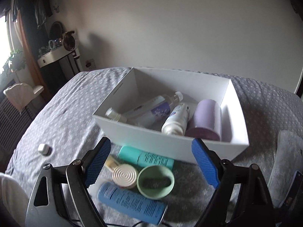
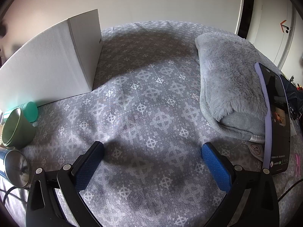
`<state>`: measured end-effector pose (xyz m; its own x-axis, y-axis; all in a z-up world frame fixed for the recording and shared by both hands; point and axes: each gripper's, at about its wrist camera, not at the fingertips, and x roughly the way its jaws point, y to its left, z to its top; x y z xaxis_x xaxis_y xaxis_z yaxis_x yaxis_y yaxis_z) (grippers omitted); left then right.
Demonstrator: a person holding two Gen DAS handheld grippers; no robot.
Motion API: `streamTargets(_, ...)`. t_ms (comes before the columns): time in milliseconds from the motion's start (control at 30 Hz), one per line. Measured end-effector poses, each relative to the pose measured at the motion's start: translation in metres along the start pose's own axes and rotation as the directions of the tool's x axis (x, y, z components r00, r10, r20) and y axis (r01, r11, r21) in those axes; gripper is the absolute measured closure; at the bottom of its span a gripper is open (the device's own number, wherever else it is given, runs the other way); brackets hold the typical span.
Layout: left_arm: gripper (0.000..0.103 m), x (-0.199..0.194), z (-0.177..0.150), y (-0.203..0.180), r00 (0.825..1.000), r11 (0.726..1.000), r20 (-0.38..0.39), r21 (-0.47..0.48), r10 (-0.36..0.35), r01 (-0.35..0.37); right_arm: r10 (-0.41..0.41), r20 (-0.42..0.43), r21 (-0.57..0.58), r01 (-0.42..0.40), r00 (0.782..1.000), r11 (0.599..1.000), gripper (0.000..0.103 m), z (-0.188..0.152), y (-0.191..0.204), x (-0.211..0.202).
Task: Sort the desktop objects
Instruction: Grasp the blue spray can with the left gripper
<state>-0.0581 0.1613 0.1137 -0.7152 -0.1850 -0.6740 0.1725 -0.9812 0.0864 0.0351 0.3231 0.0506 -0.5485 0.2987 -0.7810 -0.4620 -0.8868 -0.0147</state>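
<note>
The white box [image 1: 170, 143] sits on the patterned bedspread [image 2: 144, 98]; its near wall hides the lower ends of four items inside: two clear bottles, one white bottle [image 1: 176, 120] and one lilac cylinder [image 1: 205, 117]. Four more lie just before it: teal tube [image 1: 145, 157], blue can [image 1: 130, 202], green cup [image 1: 156, 181] (dark contents, unclear) and ridged-lid jar [image 1: 125, 176]. Left gripper [image 1: 151, 166] gapes wide and empty above them; right gripper [image 2: 151, 162] likewise, over bare cloth.

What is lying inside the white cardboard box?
In the white cardboard box: a clear bottle with white cap, a white tube with purple label, a white bottle and a lilac cylinder. The near wall hides the floor.
</note>
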Motion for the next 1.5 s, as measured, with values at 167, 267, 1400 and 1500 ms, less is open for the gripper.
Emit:
streamTargets(167,0.015,-0.019,-0.056,0.011,0.994,0.992,-0.057,-0.074,0.095,-0.1,0.0,0.0,0.0,0.0,1.0,1.0,0.0,0.0,0.0,0.0)
streamTargets(267,0.015,-0.025,-0.084,0.002,0.99,0.988,-0.093,-0.099,0.11,-0.119,0.0,0.0,0.0,0.0,1.0,1.0,0.0,0.0,0.0,0.0)
streamTargets(1400,0.048,0.052,-0.094,0.099,0.947,0.883,-0.319,-0.454,-0.036,-0.119,-0.001,0.0,-0.001,0.001,1.0,1.0,0.0,0.0,0.001,-0.002)
streamTargets(1500,0.049,0.034,-0.08,0.086,0.957,0.935,-0.283,-0.322,0.056,-0.149,-0.001,0.001,-0.001,0.001,1.0,1.0,0.0,-0.001,0.001,-0.002)
